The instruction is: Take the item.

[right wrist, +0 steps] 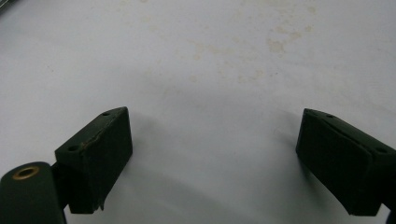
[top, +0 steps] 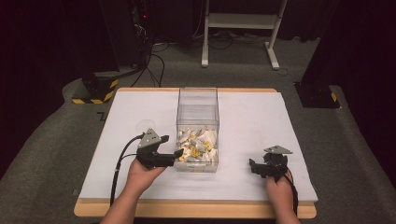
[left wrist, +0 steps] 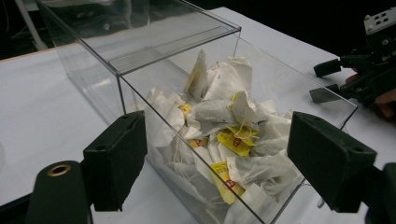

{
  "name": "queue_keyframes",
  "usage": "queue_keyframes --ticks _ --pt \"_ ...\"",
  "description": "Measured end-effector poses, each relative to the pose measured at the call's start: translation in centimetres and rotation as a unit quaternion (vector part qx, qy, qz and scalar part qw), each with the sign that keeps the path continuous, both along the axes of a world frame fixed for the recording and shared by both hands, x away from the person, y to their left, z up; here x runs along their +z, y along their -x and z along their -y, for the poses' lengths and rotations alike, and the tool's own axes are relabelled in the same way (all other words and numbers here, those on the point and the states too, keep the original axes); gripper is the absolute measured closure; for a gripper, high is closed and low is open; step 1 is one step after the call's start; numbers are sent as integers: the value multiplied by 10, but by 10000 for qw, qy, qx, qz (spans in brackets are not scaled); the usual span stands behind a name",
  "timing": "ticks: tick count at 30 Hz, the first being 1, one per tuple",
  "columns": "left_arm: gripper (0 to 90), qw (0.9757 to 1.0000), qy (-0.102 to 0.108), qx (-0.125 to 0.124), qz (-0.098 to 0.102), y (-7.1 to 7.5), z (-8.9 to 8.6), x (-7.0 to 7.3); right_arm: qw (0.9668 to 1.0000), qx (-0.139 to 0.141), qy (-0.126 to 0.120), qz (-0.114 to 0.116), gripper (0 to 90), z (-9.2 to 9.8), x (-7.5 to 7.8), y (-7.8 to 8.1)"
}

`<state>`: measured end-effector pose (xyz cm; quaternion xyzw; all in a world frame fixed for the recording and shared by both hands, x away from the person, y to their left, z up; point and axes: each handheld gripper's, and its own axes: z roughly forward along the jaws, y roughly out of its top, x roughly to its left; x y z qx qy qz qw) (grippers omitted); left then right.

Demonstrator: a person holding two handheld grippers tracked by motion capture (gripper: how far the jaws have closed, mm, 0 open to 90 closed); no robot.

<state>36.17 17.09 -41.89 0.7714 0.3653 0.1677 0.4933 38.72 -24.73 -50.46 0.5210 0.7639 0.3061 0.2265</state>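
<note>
On the tabletop, both tools, left tool and right tool, stand wide and empty, so probably nothing is taken yet from the clear box of tea bags.

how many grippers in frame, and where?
2. The left gripper sits at the near left wall of the clear box of tea bags, jaws open. The right gripper hovers over bare white table right of the box, jaws open.
</note>
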Motion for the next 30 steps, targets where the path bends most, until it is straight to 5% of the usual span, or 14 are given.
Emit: queue_keyframes --ticks 30 --pt "212 9991 -149 -323 -237 -24 38 3 10000 1 -2 -1 105 0 0 0"
